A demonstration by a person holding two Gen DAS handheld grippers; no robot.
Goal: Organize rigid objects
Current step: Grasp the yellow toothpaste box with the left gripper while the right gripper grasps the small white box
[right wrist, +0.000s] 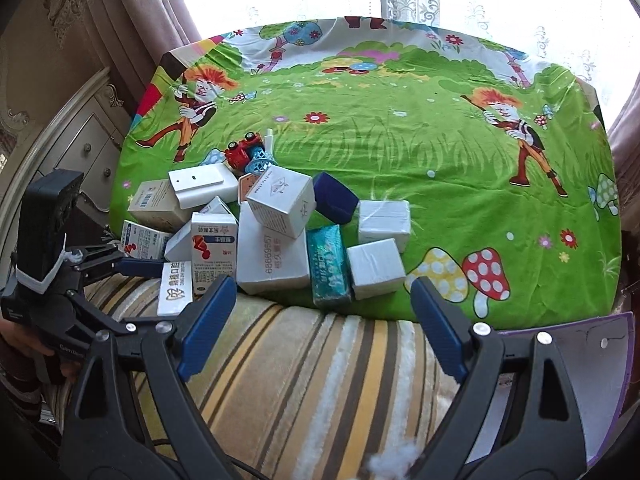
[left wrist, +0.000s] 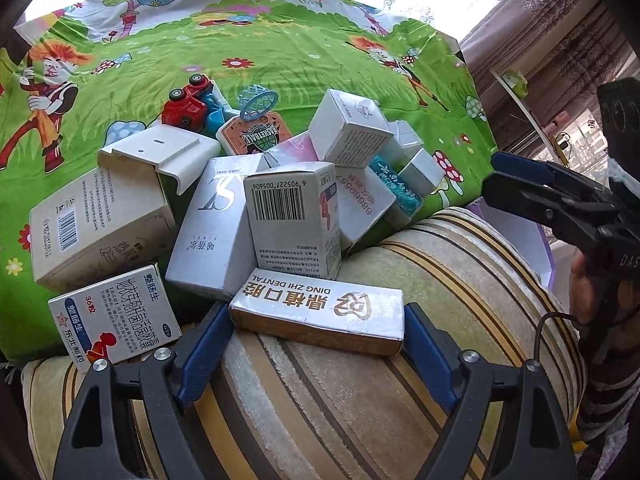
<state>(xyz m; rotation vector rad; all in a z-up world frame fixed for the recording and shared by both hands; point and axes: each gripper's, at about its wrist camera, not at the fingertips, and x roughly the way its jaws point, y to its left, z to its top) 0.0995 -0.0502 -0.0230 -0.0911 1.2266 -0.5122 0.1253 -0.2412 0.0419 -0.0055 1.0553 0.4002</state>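
Cardboard cartons, heaped on green cartoon bedsheet (right wrist: 400, 152); gold dental box (left wrist: 318, 314) lies on striped cushion (left wrist: 360, 400) at pile's edge, between left gripper (left wrist: 316, 344) jaws, wide, pads apparently not pressing; right gripper (right wrist: 320, 320) wide, empty. Risk: lifting it may topple barcode carton (left wrist: 294, 220) leaning just behind.

Green cartoon-print sheet (right wrist: 400, 152), striped beige cushion (right wrist: 300, 360), red toy car (left wrist: 188, 104), teal box (right wrist: 329, 264)

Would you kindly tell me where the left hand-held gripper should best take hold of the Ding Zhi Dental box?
Grip the Ding Zhi Dental box across its two short ends, from above. It lies flat on the striped cushion, and the left hand-held gripper already brackets those ends, open.
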